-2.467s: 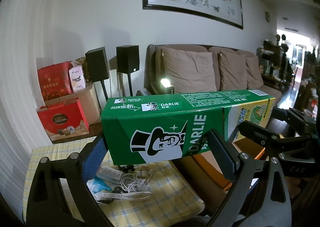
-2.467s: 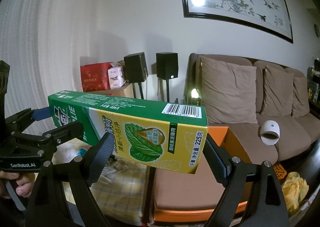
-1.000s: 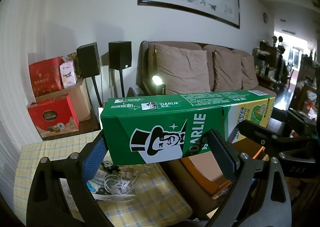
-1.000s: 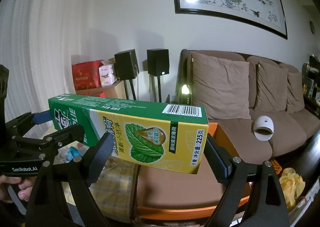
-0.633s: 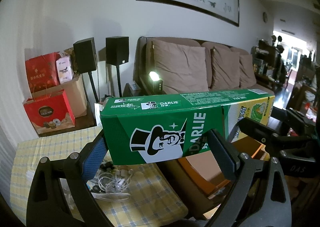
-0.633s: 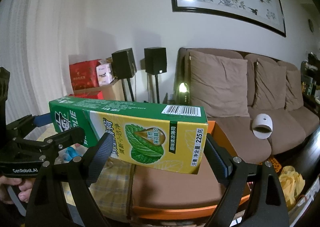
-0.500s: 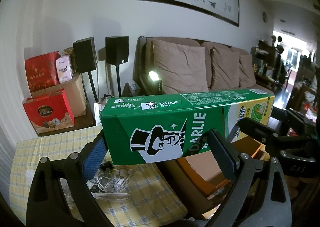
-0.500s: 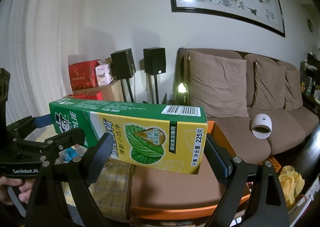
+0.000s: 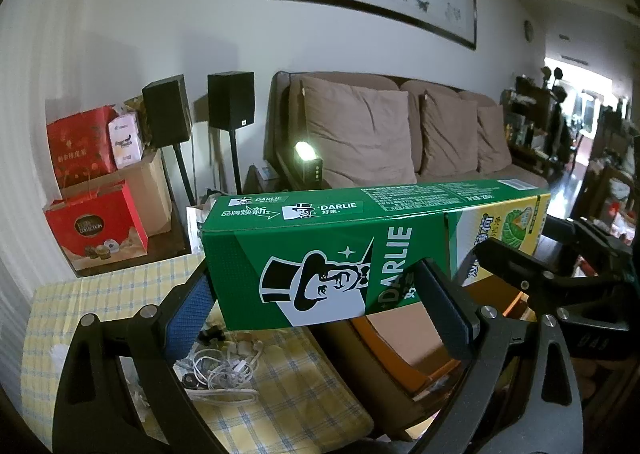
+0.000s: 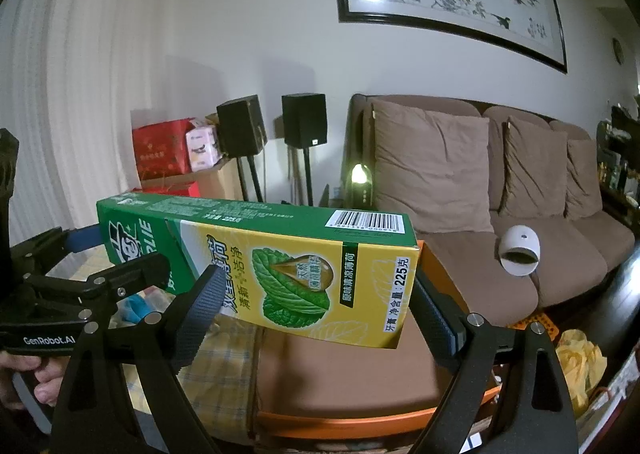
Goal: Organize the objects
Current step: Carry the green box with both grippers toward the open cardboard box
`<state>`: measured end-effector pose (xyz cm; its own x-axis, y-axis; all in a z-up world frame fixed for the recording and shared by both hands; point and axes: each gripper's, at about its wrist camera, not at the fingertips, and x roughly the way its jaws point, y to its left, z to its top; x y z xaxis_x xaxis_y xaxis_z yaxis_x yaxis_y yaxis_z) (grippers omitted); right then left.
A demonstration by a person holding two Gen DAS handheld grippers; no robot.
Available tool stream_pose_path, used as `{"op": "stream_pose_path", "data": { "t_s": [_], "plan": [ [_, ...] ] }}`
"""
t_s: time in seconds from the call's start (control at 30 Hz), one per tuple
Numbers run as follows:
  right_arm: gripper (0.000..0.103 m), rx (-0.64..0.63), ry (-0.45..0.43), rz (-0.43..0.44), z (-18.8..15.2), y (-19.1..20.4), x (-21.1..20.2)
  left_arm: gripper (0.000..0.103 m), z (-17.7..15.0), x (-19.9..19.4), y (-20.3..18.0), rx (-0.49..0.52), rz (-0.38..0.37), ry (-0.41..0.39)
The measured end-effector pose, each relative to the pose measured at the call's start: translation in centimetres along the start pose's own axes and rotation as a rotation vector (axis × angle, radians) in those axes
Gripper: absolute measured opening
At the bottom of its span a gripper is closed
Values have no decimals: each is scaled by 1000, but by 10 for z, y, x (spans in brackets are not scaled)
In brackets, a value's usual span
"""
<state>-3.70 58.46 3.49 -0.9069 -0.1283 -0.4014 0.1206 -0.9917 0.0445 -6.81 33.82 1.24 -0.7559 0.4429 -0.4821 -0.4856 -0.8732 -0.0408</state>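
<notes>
Both grippers, left (image 9: 316,318) and right (image 10: 316,314), clamp the toothpaste box (image 9: 360,250) by its ends; light, crushable cardboard wants gentle fingers.

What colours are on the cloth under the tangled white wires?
The checked tablecloth is pale yellow with thin blue and white lines, clearest in the left wrist view.

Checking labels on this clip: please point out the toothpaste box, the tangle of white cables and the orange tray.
toothpaste box (image 9: 320,254), left wrist view, green front face by the top-hat logo.
tangle of white cables (image 9: 220,368), left wrist view, middle of the bundle.
orange tray (image 10: 344,420), right wrist view, near rim.
</notes>
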Motion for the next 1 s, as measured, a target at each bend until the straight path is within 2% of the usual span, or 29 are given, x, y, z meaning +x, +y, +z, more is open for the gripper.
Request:
{"op": "stream_pose_path", "data": {
  "t_s": [1.0],
  "plan": [
    [92,41,-3,-24,-1,-19,-1,96,9,13,-14,16,-24,-2]
  ]
}}
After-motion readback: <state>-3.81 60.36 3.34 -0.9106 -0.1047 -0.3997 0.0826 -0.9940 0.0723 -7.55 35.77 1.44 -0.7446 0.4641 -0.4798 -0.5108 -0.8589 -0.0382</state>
